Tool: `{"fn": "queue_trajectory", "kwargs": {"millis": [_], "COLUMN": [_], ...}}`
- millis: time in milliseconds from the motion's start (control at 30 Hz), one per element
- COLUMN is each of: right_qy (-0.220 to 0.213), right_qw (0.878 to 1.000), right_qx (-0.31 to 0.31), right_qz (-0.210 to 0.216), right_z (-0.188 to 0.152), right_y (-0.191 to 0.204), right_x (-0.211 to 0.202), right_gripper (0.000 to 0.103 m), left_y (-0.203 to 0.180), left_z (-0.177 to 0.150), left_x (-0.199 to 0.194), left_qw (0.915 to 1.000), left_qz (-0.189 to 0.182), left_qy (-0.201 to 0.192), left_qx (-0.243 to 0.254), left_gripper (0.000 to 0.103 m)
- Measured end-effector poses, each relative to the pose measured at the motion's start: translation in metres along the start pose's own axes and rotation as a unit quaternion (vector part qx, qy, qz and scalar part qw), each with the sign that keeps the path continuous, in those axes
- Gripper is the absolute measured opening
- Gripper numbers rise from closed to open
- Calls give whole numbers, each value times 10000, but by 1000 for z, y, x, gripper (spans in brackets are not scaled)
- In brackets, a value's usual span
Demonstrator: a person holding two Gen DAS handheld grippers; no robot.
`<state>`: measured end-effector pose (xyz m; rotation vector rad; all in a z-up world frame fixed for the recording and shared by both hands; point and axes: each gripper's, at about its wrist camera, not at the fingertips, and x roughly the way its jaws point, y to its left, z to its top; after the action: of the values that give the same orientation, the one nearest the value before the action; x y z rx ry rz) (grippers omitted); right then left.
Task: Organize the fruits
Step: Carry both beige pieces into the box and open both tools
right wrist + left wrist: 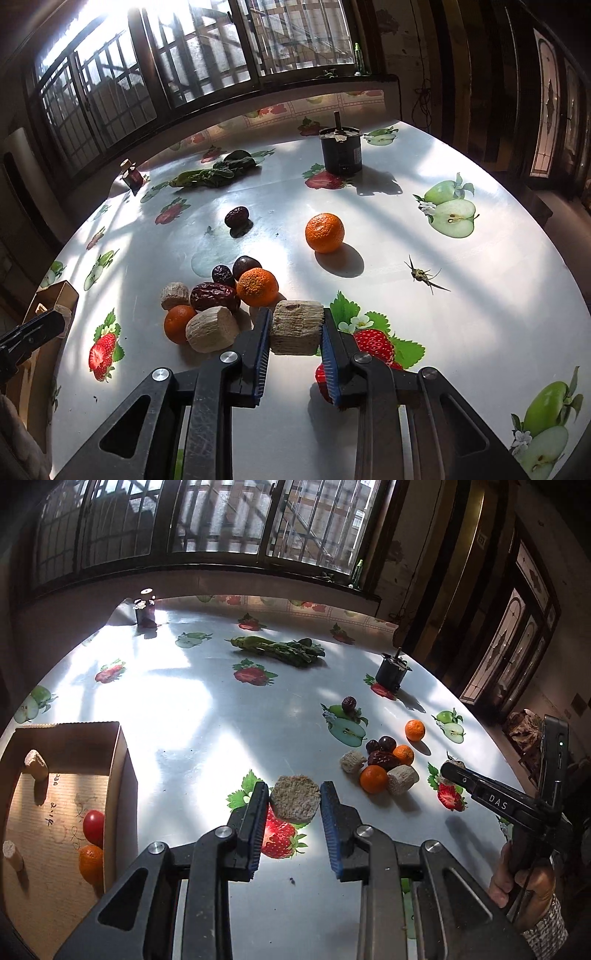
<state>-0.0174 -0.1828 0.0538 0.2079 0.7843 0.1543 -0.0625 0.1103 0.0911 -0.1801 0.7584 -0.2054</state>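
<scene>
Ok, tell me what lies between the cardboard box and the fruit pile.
Left wrist view: only bare printed tablecloth between the cardboard box and fruit pile; the left tool's held chunk hangs nearer.

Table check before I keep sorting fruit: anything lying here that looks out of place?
Yes. A dry spiky stem scrap lies alone on the table, right of the lone orange; a leafy green vegetable lies near the far edge.

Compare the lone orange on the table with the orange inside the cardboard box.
The lone orange sits in open sunlight, apart from other fruit; the boxed orange lies in shade against the cardboard box wall, touching a red tomato. The lone one is fully visible; the boxed one is partly hidden by the wall. Both are round and orange.
</scene>
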Motion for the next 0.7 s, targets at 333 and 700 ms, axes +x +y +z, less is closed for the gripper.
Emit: {"fn": "queue_trajectory", "kwargs": {"millis": [333, 700], "right_qy": [75, 894], "right_qw": [9906, 9570], "right_qx": [-914, -1843], "right_qz": [1013, 2054], "right_z": [2, -28], "right_y": [134, 304], "right_x": [-33, 11], "right_gripper": [27, 28], "left_y": [141, 233], "left_z": [-9, -30], "left_x": [-78, -72], "left_qw": [9886, 9722], "left_qz": [1147, 1812], "left_qy": [-219, 381], "left_qx": [-948, -1433], "left_gripper": [28, 28]}}
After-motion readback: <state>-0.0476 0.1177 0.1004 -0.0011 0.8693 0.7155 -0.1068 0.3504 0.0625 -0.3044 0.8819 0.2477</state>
